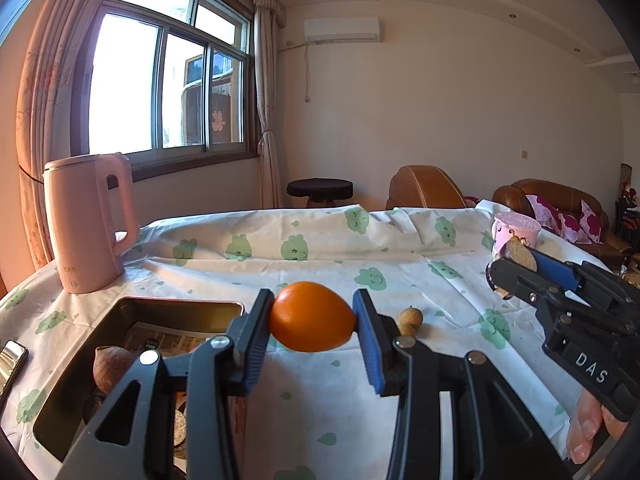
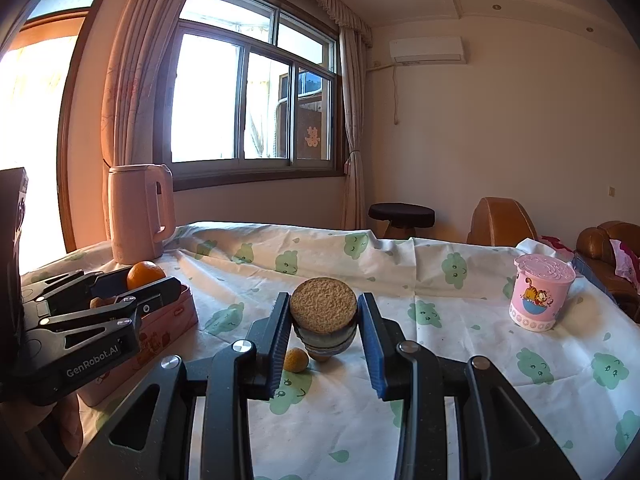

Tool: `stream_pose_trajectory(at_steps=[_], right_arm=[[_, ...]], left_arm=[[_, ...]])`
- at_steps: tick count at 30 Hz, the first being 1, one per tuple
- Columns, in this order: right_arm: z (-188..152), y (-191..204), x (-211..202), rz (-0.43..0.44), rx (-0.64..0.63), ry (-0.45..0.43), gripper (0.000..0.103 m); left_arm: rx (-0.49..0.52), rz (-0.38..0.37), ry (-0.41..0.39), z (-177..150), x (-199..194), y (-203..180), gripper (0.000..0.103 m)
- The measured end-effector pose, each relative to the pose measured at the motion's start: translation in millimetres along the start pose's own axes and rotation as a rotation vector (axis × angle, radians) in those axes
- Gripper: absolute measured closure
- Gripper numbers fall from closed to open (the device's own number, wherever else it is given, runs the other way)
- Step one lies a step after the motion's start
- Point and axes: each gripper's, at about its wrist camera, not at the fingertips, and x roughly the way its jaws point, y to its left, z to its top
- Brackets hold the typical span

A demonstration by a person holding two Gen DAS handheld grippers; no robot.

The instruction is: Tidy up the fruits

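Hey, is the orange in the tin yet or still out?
Out. The left gripper holds the orange clamped between its pads, above the cloth, beside the open tin, not inside it.

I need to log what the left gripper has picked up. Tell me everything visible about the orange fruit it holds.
The orange fruit is smooth, glossy and evenly orange, slightly egg-shaped with its narrower end toward the right pad. It looks whole and unblemished. The left gripper has its jaws shut on it, one blue pad pressing each side, holding it above the cloth-covered table, just right of the open tin box. Nothing else touches it. From the right wrist view it shows over the box.
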Motion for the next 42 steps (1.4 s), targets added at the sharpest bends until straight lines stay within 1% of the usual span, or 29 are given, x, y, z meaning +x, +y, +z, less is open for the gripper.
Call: stream_pose_trajectory(at_steps=[3,11,24,28,35,42], right_arm=[[-1,2,0,0.002,0.006,0.01,0.067],[0,23,0,0.021,-0.026,0.02,0.067],[10,56,5,0.1,-0.044,0.033,0.067],[12,70,8,0.134,-0.053,0.04,0.067],[18,102,13,0.198,-0.08,0.038,0.067],[19,128,17,0.246,-0.109,0.041,0.067]], left_arm=[[-0.003,-0.004,0.009,-1,-2,2,0.061],[-0.014,-0.022,0.023,-3,-7,10,0.061],[-0.036,-0.008,0.035,-9,-22,33,0.061],[-0.047,0.008,0.038,-12,-29,46,0.061],[-0.066,0.068,0.034,-14,-43,78,0.061],[-0.096,0.127,0.052,-21,-51,111,0.061]])
